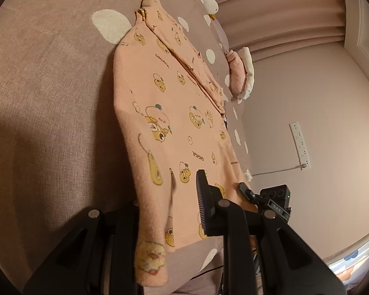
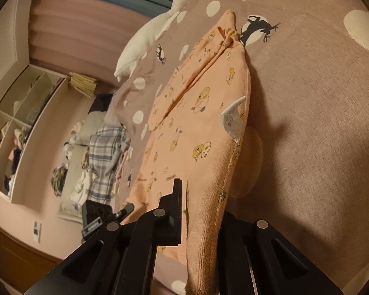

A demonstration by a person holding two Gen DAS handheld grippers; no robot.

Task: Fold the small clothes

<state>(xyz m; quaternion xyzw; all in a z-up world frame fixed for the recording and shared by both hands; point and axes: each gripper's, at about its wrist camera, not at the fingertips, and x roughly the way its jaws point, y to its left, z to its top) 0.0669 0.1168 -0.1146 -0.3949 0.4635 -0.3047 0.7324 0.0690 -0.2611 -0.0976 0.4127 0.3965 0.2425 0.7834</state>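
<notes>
So the peach cartoon-print knit top [image 1: 174, 113] is stretched out over the taupe polka-dot bedspread [image 1: 49, 86]. Left gripper [image 1: 169, 211] fingers are clamped on its near hem, right gripper [image 2: 199, 211] fingers pinch the other corner. White open cubby shelf [image 2: 24, 127] holds bundled clothes.
</notes>
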